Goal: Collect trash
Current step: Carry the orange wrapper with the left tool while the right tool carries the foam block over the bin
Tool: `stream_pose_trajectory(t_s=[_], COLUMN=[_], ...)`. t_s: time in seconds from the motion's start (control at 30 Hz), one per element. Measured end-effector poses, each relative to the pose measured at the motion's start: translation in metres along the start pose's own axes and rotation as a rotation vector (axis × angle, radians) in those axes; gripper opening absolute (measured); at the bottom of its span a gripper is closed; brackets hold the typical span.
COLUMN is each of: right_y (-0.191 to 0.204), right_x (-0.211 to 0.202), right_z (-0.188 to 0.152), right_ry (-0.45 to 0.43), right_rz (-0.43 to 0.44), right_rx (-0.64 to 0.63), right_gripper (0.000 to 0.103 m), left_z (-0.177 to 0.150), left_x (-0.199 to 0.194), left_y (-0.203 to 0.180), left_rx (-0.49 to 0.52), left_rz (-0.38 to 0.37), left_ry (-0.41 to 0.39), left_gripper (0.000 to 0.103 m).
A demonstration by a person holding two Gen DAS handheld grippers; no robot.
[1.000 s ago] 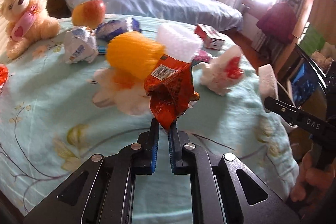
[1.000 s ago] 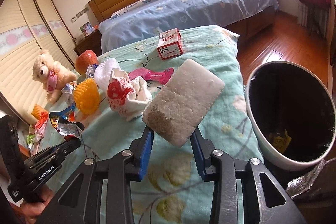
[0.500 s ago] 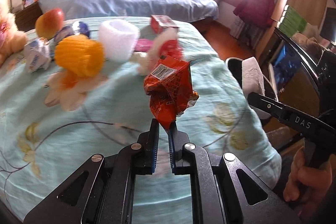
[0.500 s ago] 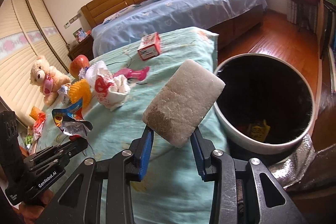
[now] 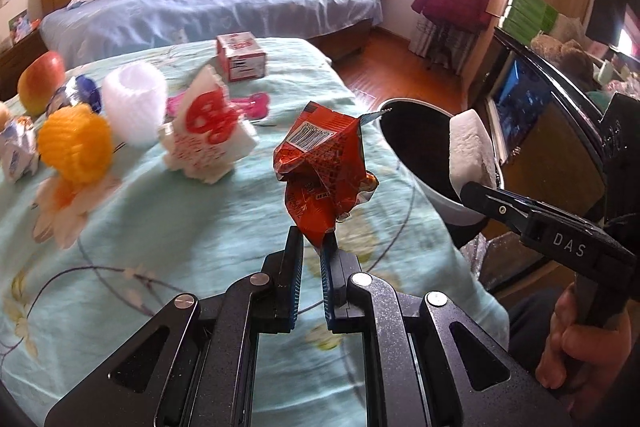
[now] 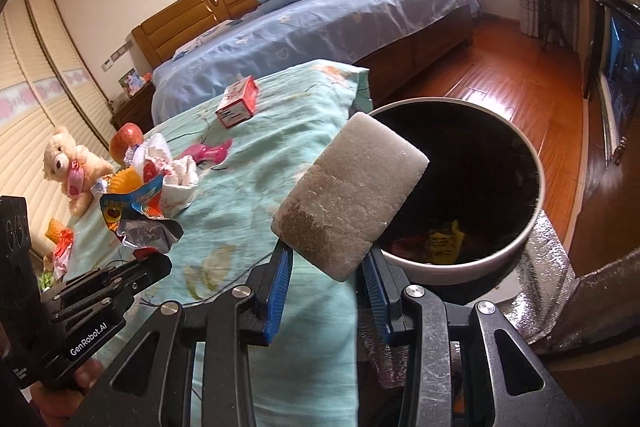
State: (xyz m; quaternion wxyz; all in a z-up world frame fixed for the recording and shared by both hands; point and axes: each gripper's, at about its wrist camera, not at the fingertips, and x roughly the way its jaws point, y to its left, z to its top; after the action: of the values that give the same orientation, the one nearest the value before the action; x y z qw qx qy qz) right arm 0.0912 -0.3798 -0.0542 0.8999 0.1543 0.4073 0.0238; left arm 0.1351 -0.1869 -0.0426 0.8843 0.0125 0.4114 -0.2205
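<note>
My left gripper [image 5: 311, 241] is shut on a crumpled red snack wrapper [image 5: 323, 171] and holds it above the table's right edge. My right gripper [image 6: 326, 259] is shut on a white foam block [image 6: 348, 195], held at the left rim of the round bin [image 6: 528, 227]. The bin [image 5: 444, 205] is white outside, dark inside, with yellow and red trash at the bottom. In the left wrist view the right gripper [image 5: 474, 189] and foam block [image 5: 468, 147] hang over the bin's rim. The left gripper [image 6: 156, 259] and its wrapper [image 6: 140, 223] show in the right wrist view.
On the teal tablecloth [image 5: 180, 227] lie a crumpled white-red paper [image 5: 206, 131], white foam net [image 5: 134, 103], orange foam net [image 5: 74, 145], pink item [image 5: 248, 105], red-white box [image 5: 240, 57], an apple [image 5: 40, 83] and a teddy bear [image 6: 70, 167]. A bed [image 6: 320, 23] stands behind.
Both grippers have swung right with their loads, from over the table toward the bin. The foam block now overlaps the bin's rim. Grips are unchanged.
</note>
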Motion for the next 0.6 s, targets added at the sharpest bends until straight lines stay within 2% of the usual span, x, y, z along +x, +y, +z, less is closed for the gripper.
stream_pose_trajectory(t_s=[0.6], right_y=[-0.037], right_x=[-0.01], right_z=[0.006], right_ry=[-0.016], right_rz=[-0.032], right_rx=[0.046], right_gripper=[0.037], left_z=[0.02], left_x=[0.021], left_y=[-0.041], left_rx=[0.075], left_rz=[-0.031], left_ry=[0.01], left_gripper=[0.008])
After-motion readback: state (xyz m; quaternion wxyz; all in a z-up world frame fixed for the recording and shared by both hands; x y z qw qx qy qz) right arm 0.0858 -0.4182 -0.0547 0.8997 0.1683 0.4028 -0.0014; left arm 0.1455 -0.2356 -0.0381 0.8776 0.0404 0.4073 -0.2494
